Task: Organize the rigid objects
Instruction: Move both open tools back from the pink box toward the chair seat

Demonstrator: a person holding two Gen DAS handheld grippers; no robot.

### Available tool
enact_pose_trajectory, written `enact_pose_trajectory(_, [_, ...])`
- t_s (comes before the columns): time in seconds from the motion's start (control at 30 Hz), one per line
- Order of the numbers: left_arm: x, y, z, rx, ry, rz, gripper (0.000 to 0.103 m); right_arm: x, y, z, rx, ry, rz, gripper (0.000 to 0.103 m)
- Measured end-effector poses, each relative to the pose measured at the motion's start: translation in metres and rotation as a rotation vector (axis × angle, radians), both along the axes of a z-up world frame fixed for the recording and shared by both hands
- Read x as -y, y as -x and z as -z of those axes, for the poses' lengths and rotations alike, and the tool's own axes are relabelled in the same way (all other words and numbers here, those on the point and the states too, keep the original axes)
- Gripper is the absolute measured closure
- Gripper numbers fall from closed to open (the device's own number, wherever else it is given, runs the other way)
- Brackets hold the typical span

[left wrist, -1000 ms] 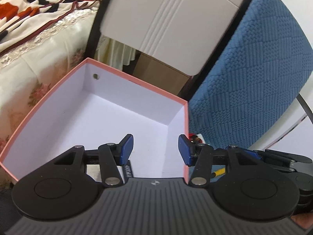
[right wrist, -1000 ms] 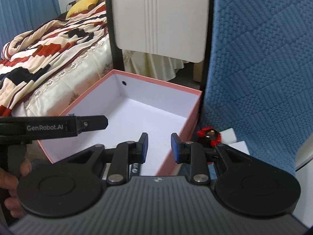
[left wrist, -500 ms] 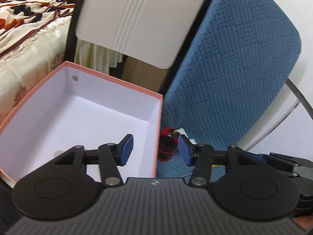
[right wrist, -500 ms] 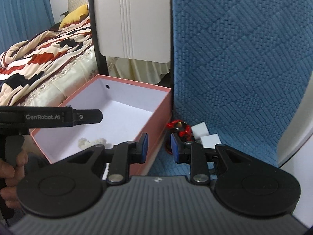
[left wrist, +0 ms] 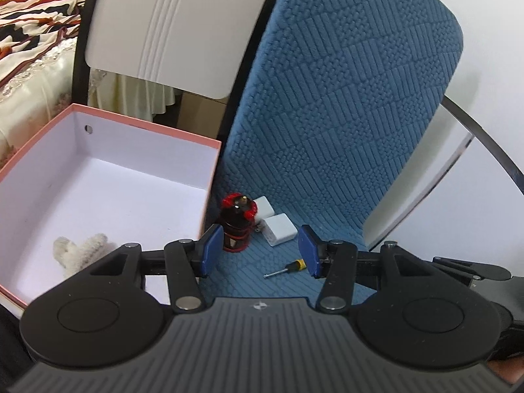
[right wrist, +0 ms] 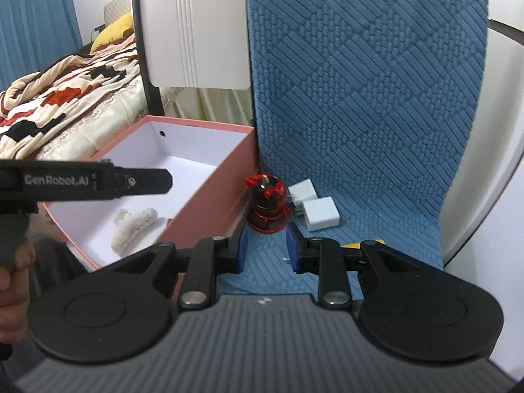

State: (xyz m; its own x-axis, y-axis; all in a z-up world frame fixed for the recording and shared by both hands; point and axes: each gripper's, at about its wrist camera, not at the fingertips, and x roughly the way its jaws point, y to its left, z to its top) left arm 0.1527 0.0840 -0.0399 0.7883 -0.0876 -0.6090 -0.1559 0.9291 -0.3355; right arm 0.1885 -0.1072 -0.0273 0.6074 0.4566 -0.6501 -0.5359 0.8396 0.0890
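A pink box (left wrist: 209, 180) (right wrist: 213, 203) with a white inside stands on the blue chair seat (left wrist: 249, 271) (right wrist: 376, 229); a fluffy white hair claw (left wrist: 82, 249) (right wrist: 134, 224) lies in it. Beside the box stand a red-and-black bottle (left wrist: 237, 222) (right wrist: 267, 208), two white chargers (left wrist: 278, 229) (right wrist: 319, 213) and a small yellow-handled screwdriver (left wrist: 288, 267). My left gripper (left wrist: 260, 250) is open and empty, just short of the bottle. My right gripper (right wrist: 266, 247) is open, empty, right before the bottle.
The chair's blue backrest (left wrist: 344, 98) (right wrist: 360, 82) rises behind the objects. A white headboard (left wrist: 177, 23) and a bed with a striped blanket (right wrist: 59, 91) lie to the left. The left gripper's body (right wrist: 82, 180) crosses the right wrist view above the box.
Both grippers have swung right, from over the box towards the chair seat. The bottle, chargers and screwdriver have come into view. The jaws stay open.
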Motion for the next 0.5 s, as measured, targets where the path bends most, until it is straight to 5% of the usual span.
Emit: enact_pose_trajectory(0.5, [0.027,-0.010,0.027,-0.011,-0.005,0.029,0.046,0.039,0.008,0.033,-0.010,0.007,0.022,0.074])
